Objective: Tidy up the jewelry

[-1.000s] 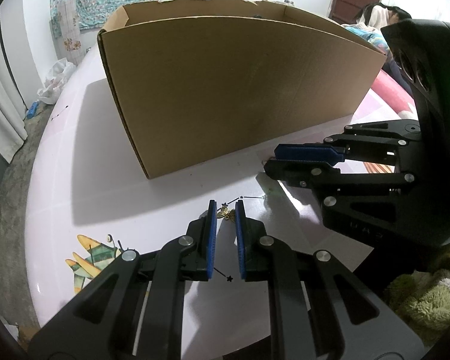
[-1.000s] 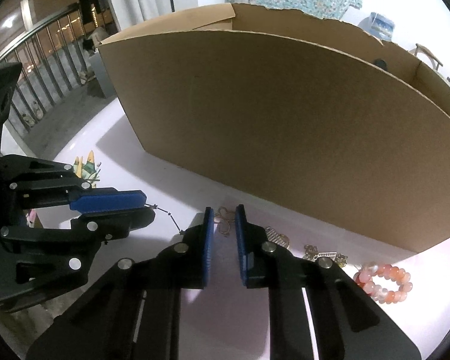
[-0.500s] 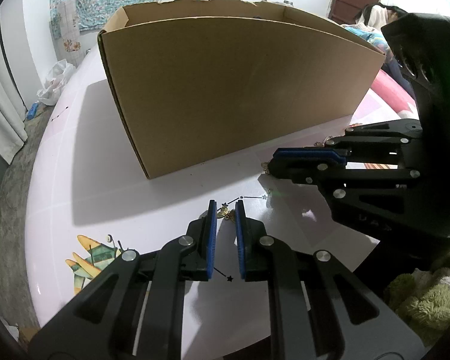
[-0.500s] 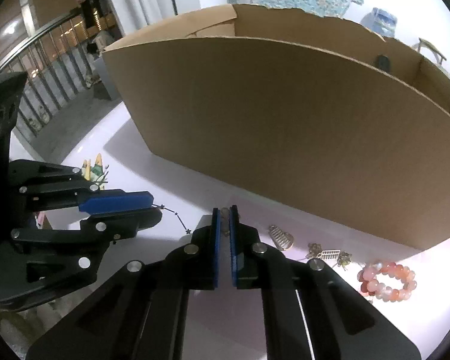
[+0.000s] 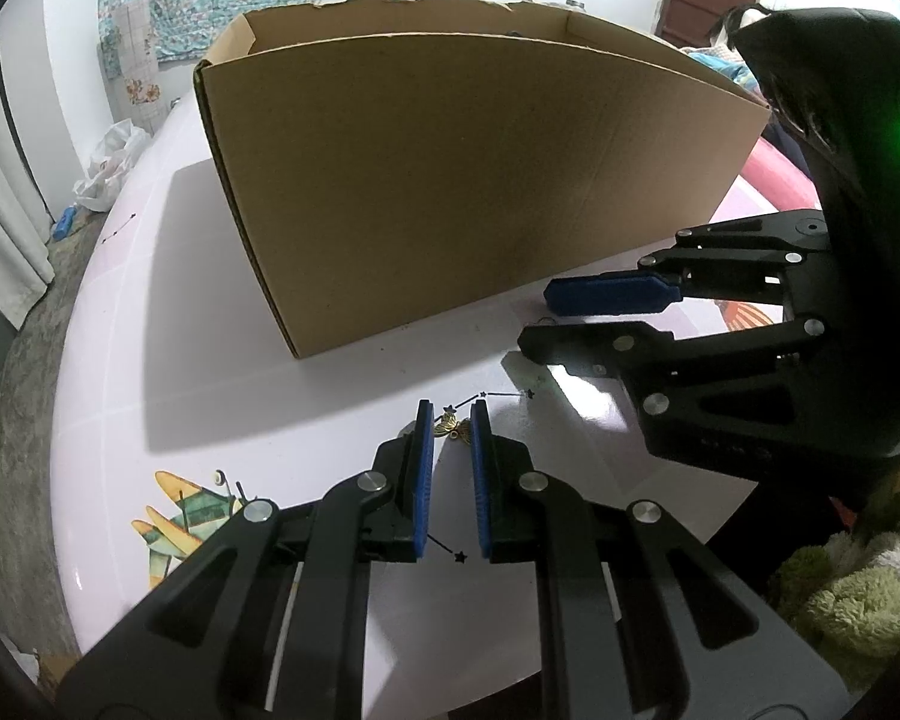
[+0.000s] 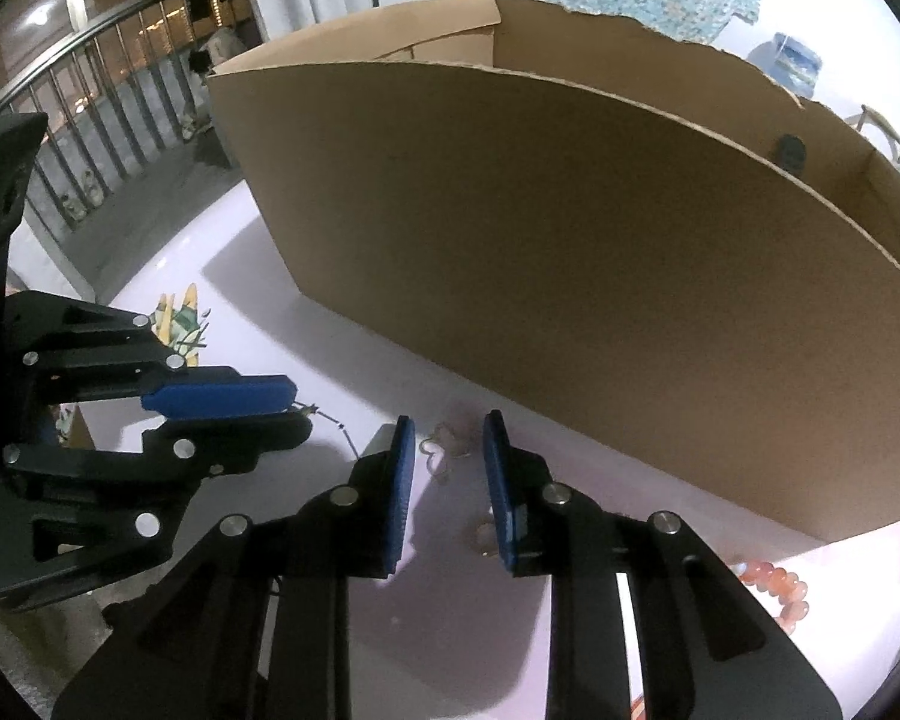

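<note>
A small gold charm (image 5: 455,427) lies on the white table between the tips of my left gripper (image 5: 450,420), whose jaws stand narrowly open around it. A thin rose-gold wire piece (image 6: 444,449) lies on the table between the tips of my right gripper (image 6: 447,441), whose jaws are open. In the left wrist view the right gripper (image 5: 546,318) is open at right, near the box. In the right wrist view the left gripper (image 6: 297,414) is at left. A pink bead bracelet (image 6: 777,591) lies at right.
A large open cardboard box (image 5: 450,180) stands on the table just beyond both grippers; it also fills the right wrist view (image 6: 570,240). A printed sticker (image 5: 180,516) marks the table's left front. A fluffy green item (image 5: 858,588) lies at the right edge.
My right gripper shut on the wire piece half a second ago and has now opened; the piece lies on the table. The left gripper has stayed in place.
</note>
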Demonstrator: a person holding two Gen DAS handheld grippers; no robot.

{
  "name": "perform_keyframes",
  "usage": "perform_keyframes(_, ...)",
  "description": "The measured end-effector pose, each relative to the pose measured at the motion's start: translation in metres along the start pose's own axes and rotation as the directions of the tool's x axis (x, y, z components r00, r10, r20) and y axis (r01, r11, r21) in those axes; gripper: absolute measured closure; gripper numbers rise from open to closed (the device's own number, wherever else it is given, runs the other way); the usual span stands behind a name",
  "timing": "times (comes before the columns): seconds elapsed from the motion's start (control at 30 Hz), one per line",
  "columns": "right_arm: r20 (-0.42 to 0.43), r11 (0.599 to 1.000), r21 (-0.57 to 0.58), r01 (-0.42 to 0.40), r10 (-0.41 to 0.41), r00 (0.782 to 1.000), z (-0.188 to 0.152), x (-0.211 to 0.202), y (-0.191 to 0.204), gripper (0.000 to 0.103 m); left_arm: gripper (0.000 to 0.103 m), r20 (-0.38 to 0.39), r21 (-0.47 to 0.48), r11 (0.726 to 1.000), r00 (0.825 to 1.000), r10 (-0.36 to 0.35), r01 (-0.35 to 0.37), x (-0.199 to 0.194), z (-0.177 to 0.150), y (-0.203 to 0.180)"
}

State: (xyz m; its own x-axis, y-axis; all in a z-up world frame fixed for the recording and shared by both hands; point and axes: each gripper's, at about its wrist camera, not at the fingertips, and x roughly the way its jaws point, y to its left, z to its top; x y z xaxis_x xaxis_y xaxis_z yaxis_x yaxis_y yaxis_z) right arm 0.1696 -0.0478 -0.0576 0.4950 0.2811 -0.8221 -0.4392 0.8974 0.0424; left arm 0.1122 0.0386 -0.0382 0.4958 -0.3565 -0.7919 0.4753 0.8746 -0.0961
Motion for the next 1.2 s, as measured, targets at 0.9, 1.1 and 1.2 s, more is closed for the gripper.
perform_keyframes(0.9, -0.044, 0.999, 0.050, -0.018, 0.020, 0.999, 0.021, 0.014, 0.008, 0.087, 0.092, 0.006, -0.001, 1.000, 1.000, -0.011, 0.011, -0.001, 0.000, 0.000)
perform_keyframes(1.1, -0.019, 0.999, 0.049, -0.017, 0.018, 1.000, 0.024, 0.010, 0.012, 0.087, 0.092, 0.013, 0.002, 1.000, 1.000, -0.022, 0.021, -0.002, 0.000, 0.003)
perform_keyframes(1.2, -0.007, 0.999, 0.050, -0.014, 0.014, 1.000, 0.025, 0.008, 0.013, 0.087, 0.092, 0.020, 0.009, 1.000, 0.999, -0.026, 0.026, -0.004, 0.000, 0.003)
